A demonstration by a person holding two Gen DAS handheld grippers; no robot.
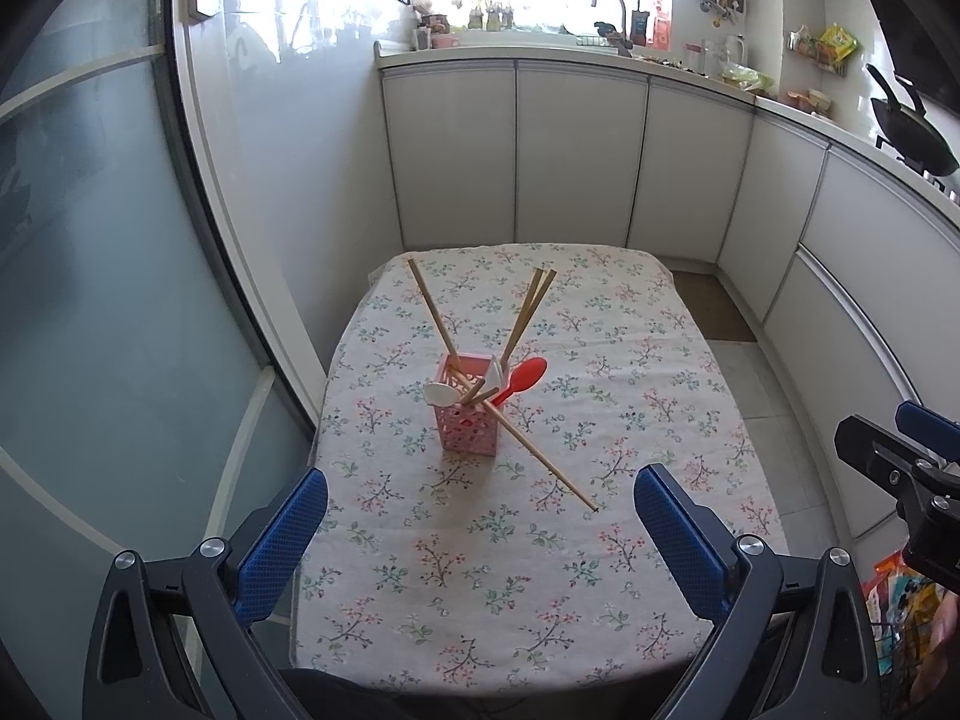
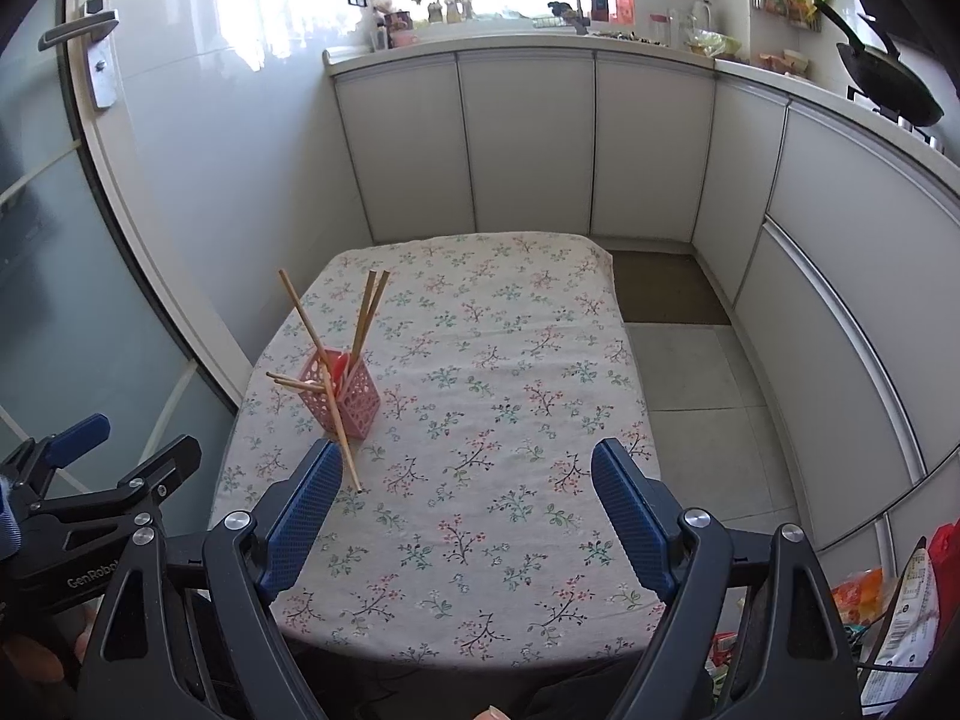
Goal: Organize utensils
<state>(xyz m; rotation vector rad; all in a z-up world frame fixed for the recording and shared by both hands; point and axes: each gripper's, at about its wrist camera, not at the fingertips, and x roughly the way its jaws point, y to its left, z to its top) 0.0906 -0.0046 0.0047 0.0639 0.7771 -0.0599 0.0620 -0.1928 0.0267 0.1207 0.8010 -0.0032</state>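
Note:
A pink perforated utensil holder (image 1: 469, 423) (image 2: 351, 399) stands upright on the floral tablecloth (image 1: 540, 540). Wooden chopsticks (image 1: 429, 306) lean out of it, together with a red spoon (image 1: 523, 378) and a white spoon (image 1: 441, 394). One long chopstick (image 1: 540, 459) (image 2: 343, 438) slants from the holder down to the cloth. My left gripper (image 1: 480, 495) hovers open short of the holder, with nothing between its blue fingers. My right gripper (image 2: 462, 468) is open and empty too, right of the holder; its left finger (image 2: 306, 504) is close to the slanting chopstick's tip.
White kitchen cabinets (image 1: 576, 150) run behind and right of the table under a worktop with a tap (image 1: 612, 0) and a black wok (image 1: 912, 126). A glass door (image 1: 90, 300) is at the left. Bags of packaged goods (image 2: 900, 600) sit on the floor at the right.

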